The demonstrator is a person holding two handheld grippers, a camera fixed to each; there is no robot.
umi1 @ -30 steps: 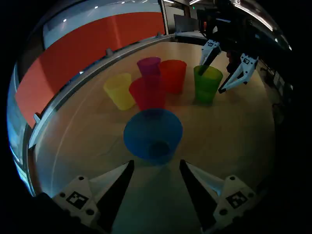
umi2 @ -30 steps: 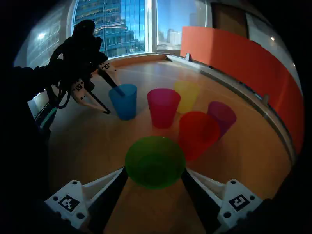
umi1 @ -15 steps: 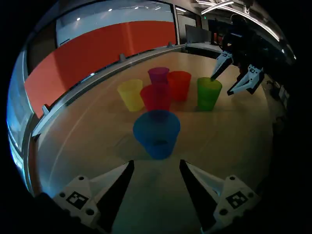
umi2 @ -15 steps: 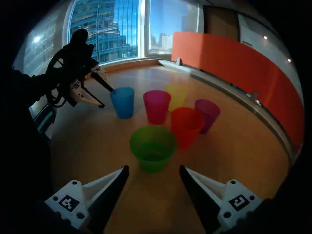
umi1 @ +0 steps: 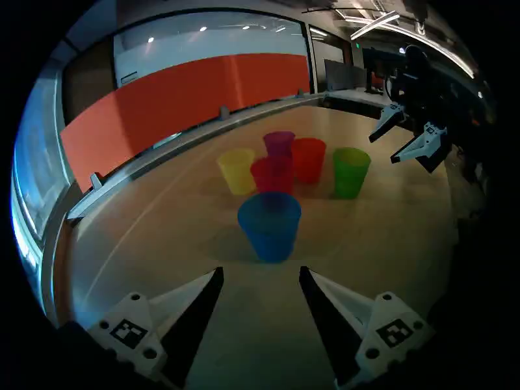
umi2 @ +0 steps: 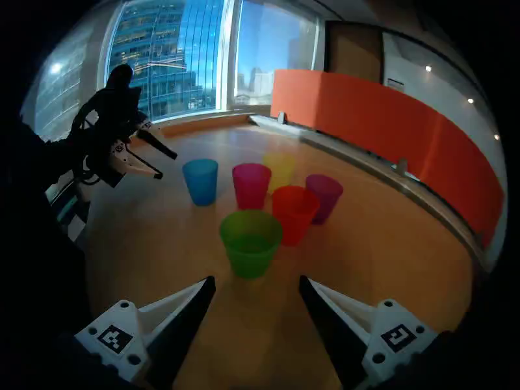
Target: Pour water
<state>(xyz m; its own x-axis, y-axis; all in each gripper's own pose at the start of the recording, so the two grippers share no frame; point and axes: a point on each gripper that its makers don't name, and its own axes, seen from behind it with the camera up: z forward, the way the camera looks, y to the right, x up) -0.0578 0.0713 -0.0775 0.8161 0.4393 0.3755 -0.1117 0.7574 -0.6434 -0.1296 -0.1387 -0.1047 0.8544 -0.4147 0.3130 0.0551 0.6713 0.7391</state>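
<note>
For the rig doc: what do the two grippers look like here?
Both match. The left gripper and right gripper each have two long wedge-shaped fingers tapering to a point, with white outer shells and black inner faces. Each finger base carries a square black-and-white marker tag with small dark holes around it. Seen from afar, the body behind is dark. Cables can't be made out.

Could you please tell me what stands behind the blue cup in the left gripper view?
Behind the blue cup stands the pink cup, its base covered by the blue one. Behind that, the purple cup shows its top alone.
</note>
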